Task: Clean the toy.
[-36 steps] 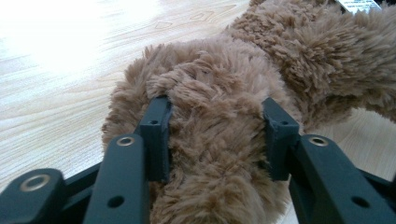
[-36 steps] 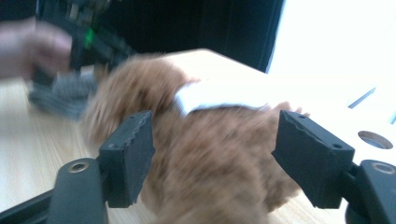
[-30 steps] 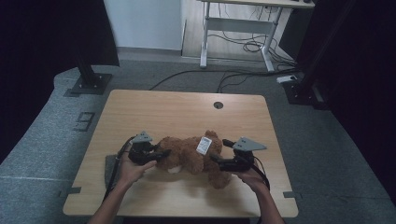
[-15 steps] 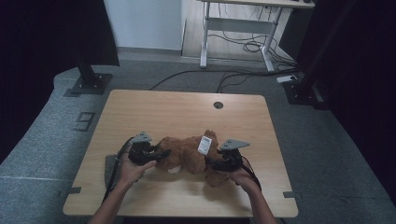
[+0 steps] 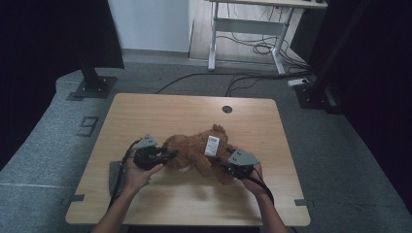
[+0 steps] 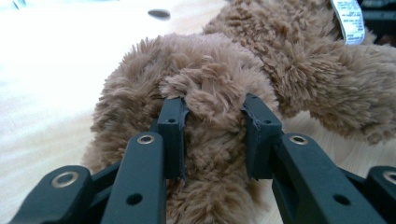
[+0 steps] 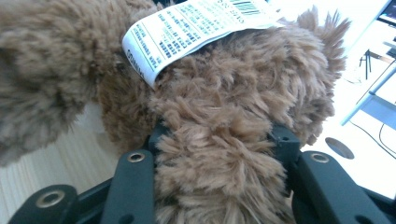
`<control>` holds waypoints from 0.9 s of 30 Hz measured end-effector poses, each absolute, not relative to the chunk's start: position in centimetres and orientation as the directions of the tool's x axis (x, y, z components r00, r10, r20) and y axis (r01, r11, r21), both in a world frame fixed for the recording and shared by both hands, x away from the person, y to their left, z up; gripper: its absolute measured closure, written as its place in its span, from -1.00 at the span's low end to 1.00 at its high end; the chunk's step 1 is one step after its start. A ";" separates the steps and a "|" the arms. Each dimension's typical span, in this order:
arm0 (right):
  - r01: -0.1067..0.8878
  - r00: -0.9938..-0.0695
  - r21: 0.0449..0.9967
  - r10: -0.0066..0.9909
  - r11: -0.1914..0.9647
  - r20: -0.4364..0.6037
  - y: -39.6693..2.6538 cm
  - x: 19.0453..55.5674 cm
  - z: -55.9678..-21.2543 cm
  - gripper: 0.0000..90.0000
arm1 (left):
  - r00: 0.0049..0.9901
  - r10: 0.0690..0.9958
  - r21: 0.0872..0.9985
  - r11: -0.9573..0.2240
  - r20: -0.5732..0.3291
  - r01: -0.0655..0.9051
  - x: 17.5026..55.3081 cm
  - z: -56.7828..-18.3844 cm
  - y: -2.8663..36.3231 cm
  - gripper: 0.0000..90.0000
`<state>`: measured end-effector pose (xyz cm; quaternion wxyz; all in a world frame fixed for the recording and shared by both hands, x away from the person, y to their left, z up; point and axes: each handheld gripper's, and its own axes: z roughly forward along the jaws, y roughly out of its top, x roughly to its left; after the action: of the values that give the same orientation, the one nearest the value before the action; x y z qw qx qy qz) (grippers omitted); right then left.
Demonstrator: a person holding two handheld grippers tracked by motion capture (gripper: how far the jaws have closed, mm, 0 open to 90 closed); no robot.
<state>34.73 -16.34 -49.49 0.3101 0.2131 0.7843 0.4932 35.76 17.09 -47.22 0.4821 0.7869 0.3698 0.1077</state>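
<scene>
Bare table [image 5: 184,109] beyond — plush toy [image 5: 194,150] midway

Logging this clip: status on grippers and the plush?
Left gripper shut on the plush. Right gripper shut on it too, near the tag. Plush lies on the table. Nothing in the way.

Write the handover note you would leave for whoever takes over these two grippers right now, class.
Left gripper: fingers pressed into a tuft of the brown plush toy.
Right gripper: closed on another furry part of it, beside the white tag.
The toy lies on the wooden table, near its front middle.
Done: both grips are on.
Left: probably lifting or moving it; keep both grips firm.
</scene>
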 end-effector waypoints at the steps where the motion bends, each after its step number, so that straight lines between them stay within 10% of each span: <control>1: 0.030 -0.719 0.902 0.636 0.432 -0.281 -16.4 34.6 -49.8 0.21 | 0.703 0.686 0.835 -0.266 -0.188 0.482 35.7 -47.6 17.1 0.43; 10: 0.050 -0.728 0.906 0.636 0.421 -0.255 -16.9 33.7 -50.8 0.20 | 0.705 0.674 0.837 -0.240 -0.220 0.491 35.1 -47.6 17.8 0.37; 27: 0.113 -0.718 0.933 0.677 0.342 -0.161 -16.8 33.5 -51.0 0.21 | 0.527 0.844 0.809 -0.244 -0.095 0.535 31.6 -48.0 24.3 -0.57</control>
<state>33.50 -16.81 -50.97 0.2749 0.2560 0.7715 0.5135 31.56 24.29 -48.02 0.4193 0.7667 0.4499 0.1843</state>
